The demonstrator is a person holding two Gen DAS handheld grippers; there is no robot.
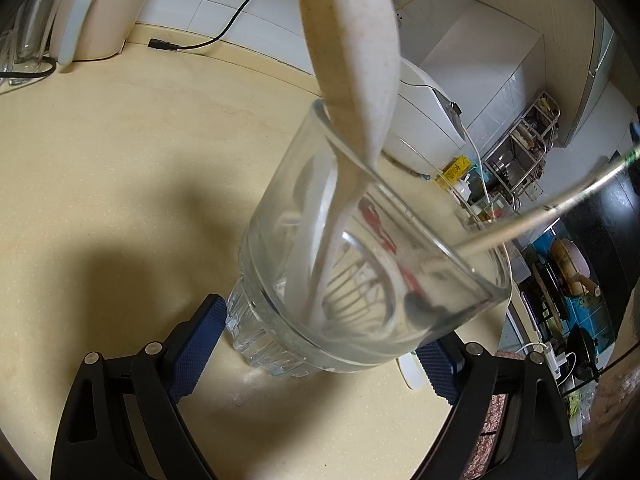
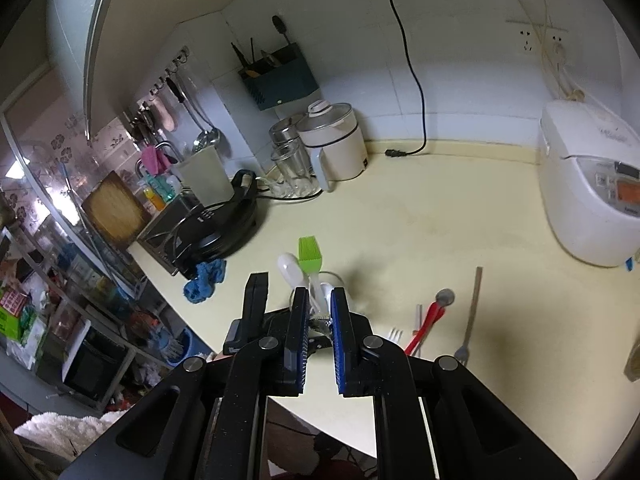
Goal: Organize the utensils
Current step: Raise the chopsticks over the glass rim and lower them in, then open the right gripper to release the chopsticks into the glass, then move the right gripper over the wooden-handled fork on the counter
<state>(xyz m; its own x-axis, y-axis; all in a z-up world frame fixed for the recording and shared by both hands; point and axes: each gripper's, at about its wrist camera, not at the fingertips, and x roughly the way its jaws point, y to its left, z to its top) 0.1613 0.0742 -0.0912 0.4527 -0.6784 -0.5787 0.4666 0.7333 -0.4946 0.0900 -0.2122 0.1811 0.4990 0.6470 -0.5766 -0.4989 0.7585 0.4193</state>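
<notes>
Left gripper (image 1: 320, 344): its blue-padded fingers (image 1: 196, 350) are standing wide apart on either side of a clear drinking glass (image 1: 360, 280). Whether the pads are pressing the glass wall cannot be told; the left pad is sitting just beside the ribbed base.

The glass is standing on the cream countertop (image 1: 120, 160), between the left fingers. It has a smooth upper wall and a thick fluted base. A speckled off-white rice paddle (image 1: 352, 60) is leaning inside it, blade up, handle down to the bottom. A thin pale stick-like handle (image 1: 540, 216) is also lying across the rim, running out to the right beyond the right finger; its type is not clear.

Right gripper (image 2: 320, 308): its fingers (image 2: 298, 344) are sitting close together with a narrow gap, nothing clamped between them. Just ahead of the fingertips, the same glass (image 2: 332, 280) is showing with the paddle and a green silicone basting brush (image 2: 309, 254) sticking up.

To the right of the right fingers, on the counter, are lying a red-handled utensil with a round metal head (image 2: 434, 312), a long-handled metal fork (image 2: 470, 316) and a small white fork (image 2: 396, 335), all apart from the glass.

A white rice cooker (image 2: 588, 184) is standing far right; its front lettering is too blurred to read. A white electric kettle (image 2: 340, 148) is standing near the back wall.
</notes>
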